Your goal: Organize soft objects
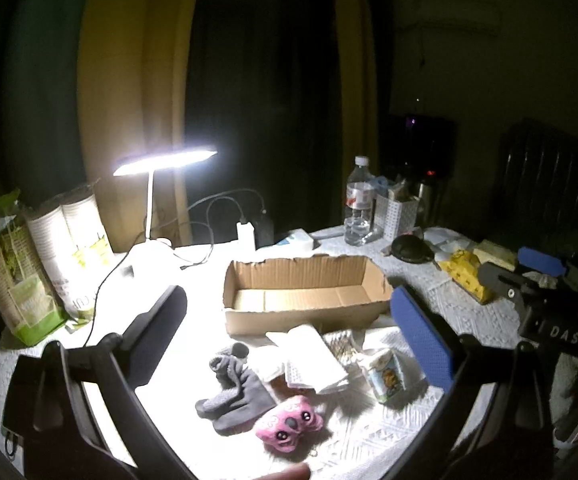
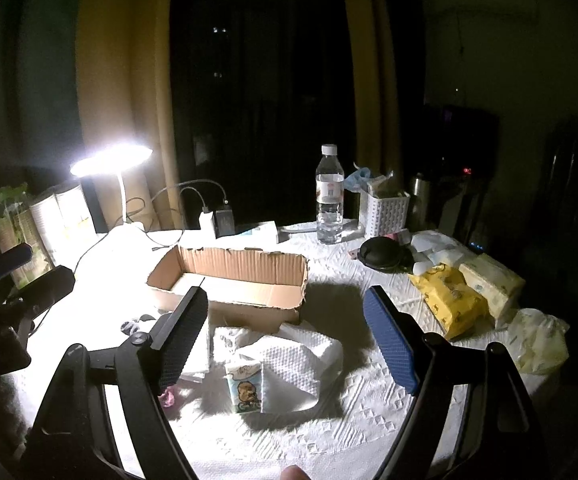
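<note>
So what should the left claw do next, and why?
Probably lower the left claw, which is open and empty, onto the grey sock. It lies nearest between the fingers, and the cardboard box behind holds nothing yet.

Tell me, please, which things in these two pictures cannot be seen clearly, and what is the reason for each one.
- Pink plush toy, right wrist view: mostly hidden behind the right gripper's black finger.
- Small items behind the white basket, both views: too dark to identify.
- Print on the water bottle label, left wrist view: too small to read.
- Green bag, left wrist view: cut off by the fisheye edge.
</note>
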Motion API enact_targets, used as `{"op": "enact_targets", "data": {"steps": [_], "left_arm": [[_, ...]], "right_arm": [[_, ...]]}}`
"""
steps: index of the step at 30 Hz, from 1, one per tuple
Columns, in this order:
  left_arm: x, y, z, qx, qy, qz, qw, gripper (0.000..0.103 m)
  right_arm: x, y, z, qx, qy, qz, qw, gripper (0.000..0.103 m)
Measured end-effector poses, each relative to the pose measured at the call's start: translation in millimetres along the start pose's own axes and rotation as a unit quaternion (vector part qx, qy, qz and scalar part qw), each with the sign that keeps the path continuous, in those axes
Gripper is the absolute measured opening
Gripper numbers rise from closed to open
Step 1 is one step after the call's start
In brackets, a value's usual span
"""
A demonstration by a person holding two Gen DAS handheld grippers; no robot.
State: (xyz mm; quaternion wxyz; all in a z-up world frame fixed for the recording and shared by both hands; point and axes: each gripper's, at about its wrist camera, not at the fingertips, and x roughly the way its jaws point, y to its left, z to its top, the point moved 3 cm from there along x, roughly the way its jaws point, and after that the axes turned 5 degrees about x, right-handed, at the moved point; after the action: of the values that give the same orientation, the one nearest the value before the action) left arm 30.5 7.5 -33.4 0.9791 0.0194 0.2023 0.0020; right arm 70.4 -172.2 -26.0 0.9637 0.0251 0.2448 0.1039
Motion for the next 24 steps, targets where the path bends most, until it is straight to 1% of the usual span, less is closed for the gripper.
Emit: {"op": "enact_targets", "data": {"steps": [24], "left_arm": [[3.9,-0.3,-0.3,-0.001,0.004,-0.002,1.0,0.103]], "right_arm": [[7.3,-3.1,-4.0,0.002,0.007,-0.001,1.0,0.083]]}}
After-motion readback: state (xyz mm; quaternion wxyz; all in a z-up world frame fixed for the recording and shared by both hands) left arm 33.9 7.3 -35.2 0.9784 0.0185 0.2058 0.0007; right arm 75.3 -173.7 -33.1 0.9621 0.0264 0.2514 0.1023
